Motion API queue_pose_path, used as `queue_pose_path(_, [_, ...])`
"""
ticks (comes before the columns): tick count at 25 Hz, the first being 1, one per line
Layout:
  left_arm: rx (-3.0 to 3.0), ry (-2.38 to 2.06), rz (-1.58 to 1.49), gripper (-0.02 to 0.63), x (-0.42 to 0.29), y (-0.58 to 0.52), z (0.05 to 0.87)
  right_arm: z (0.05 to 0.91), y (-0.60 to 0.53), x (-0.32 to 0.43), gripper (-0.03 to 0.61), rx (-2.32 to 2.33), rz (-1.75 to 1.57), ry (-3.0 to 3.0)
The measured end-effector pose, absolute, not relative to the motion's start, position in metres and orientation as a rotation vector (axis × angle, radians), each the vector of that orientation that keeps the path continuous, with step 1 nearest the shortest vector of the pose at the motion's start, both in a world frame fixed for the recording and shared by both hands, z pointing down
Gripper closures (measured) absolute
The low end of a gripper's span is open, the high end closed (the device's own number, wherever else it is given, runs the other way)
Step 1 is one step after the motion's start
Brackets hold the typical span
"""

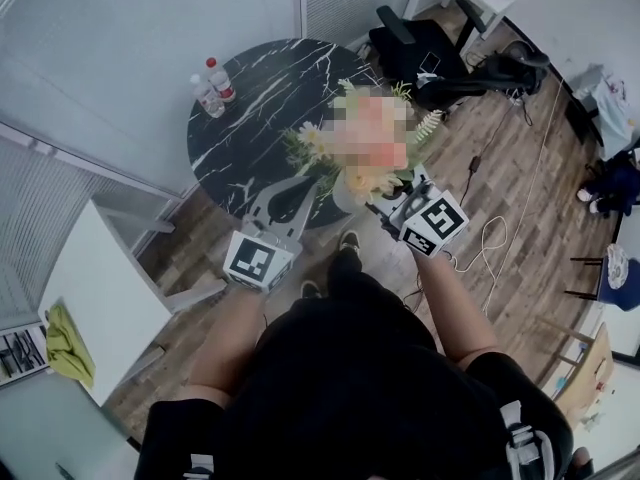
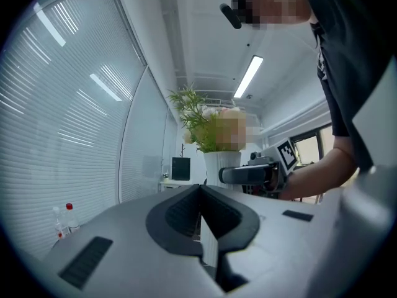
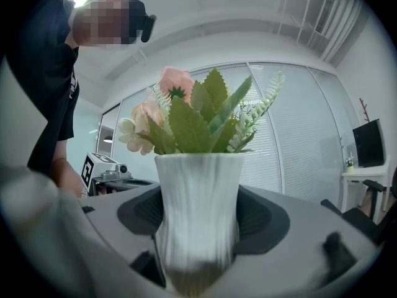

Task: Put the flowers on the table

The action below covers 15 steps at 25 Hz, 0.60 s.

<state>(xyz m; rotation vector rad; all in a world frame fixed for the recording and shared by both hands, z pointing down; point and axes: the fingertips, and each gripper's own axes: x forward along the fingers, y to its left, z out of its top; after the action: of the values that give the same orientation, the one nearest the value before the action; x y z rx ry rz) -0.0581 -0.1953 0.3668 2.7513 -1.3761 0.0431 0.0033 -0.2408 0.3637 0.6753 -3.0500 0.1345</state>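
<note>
Person in black shirt (image 1: 380, 368), nearest lens. Round black marble-veined table (image 1: 250, 108). Right gripper (image 1: 385, 208): jaws clamped on white ribbed vase (image 3: 198, 203) of pink flowers (image 3: 177, 82), over table's near edge. Left gripper (image 2: 201, 213): jaws together, empty. 2 red-capped clear bottles (image 1: 213, 88), table's far edge.

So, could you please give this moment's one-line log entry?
right gripper: shut on vase | left gripper: shut, empty | vase: upright, by table edge

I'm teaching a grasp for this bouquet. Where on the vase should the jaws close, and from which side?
Grip the vase on its ribbed body below the rim, coming in level from the side, as the right gripper does now. The vase stands upright and the flowers spread over its mouth, so a top approach is likely blocked.
</note>
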Motion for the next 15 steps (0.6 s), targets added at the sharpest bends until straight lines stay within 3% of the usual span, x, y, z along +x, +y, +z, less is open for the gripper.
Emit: queue_pose_path(15, [2.658, -1.475, 0.077, 0.601, -0.049, -0.306, 0.385, 0.384, -0.360, 0.005, 0.241, 0.530, 0.150, -3.061])
